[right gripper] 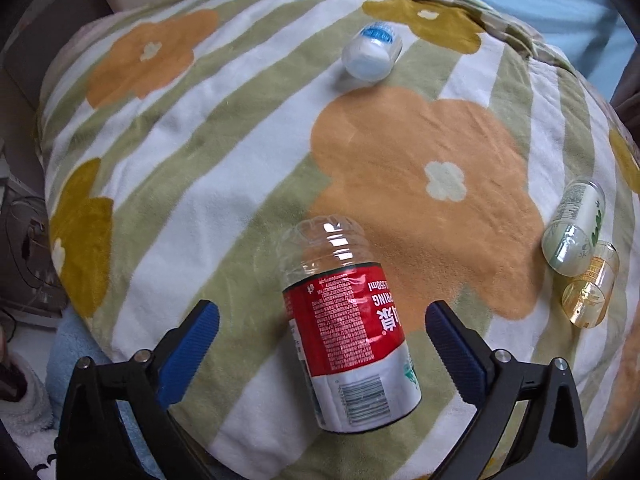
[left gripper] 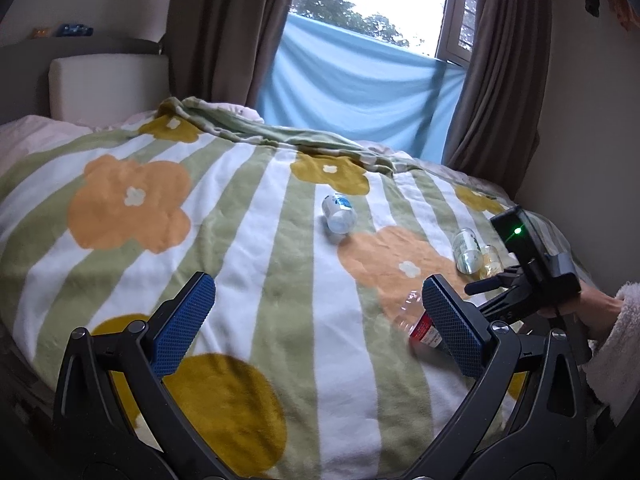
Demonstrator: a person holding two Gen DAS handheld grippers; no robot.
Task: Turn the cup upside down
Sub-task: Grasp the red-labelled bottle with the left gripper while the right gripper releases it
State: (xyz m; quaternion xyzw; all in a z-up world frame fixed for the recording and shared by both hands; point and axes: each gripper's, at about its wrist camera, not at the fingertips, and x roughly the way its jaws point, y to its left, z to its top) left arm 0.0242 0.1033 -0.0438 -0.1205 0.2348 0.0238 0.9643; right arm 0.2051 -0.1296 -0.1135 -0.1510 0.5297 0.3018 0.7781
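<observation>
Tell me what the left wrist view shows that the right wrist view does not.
Only the left wrist view shows the window, the brown curtains, the white pillow and the right tongs' body with its green light.

Only the right wrist view shows the red-label cup's full label and barcode, between the open right tongs.

Both share the flowered blanket and the blue-label cup.

Through the right wrist camera I saw my right claw spread wide over the bed's flowered blanket, its blue pads on either side of a clear cup with a red label, neither pad touching it. The cup lay tilted on the blanket, closed end pointing away from me. Farther off lay a small white cup with a blue label, and at the right a green-labelled cup touched a yellowish one.
</observation>
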